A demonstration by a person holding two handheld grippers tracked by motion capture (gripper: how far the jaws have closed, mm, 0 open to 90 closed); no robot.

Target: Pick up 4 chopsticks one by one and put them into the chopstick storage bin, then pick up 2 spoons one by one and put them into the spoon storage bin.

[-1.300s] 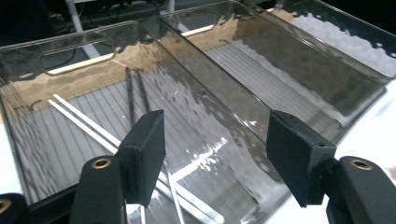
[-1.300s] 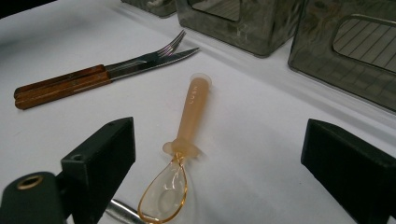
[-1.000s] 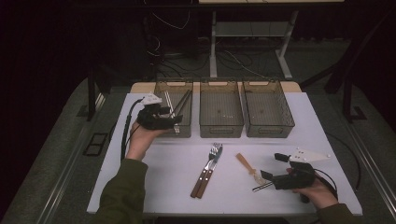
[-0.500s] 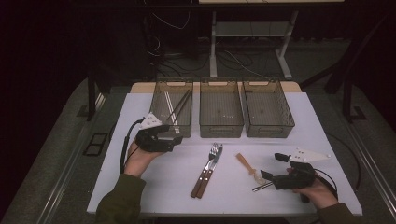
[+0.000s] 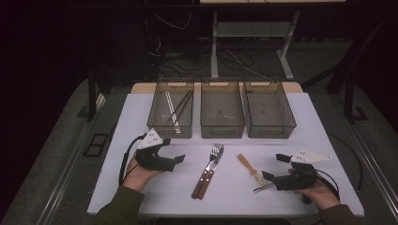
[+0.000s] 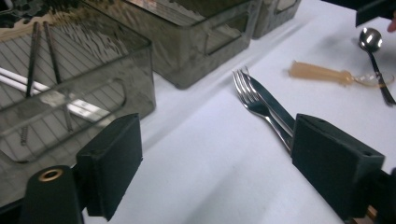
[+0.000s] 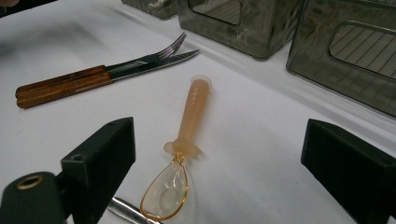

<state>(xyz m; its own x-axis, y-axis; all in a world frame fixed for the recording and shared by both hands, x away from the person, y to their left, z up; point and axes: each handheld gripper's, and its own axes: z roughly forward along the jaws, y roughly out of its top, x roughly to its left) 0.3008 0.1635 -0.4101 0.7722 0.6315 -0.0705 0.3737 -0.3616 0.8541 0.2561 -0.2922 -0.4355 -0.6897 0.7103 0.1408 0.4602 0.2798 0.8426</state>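
A fork (image 5: 212, 161) and a knife (image 5: 206, 176) with wooden handles lie side by side at the table's middle front. To their right lies an orange plastic spoon (image 5: 248, 166), with a metal spoon (image 5: 263, 187) beside it. My left gripper (image 5: 172, 151) hovers left of the fork. It is open, its jaws have just been opening, and nothing is between them; they frame the fork (image 6: 254, 100) and bare mat. Low over the table, my right gripper (image 5: 274, 167) is open too, and the orange spoon (image 7: 187, 140) lies on the mat ahead between its jaws, untouched.
Three smoky plastic bins stand in a row at the back: left (image 5: 169, 131), middle (image 5: 222, 131), right (image 5: 271, 131). The left bin (image 6: 70, 93) holds chopsticks (image 6: 35, 51) and a pale stick. White mat (image 5: 141, 108) covers the table; dark floor surrounds it.
My left hand has drawn back from the left bin toward the front and sunk lower, and its jaws stand wider. The right hand has kept still.
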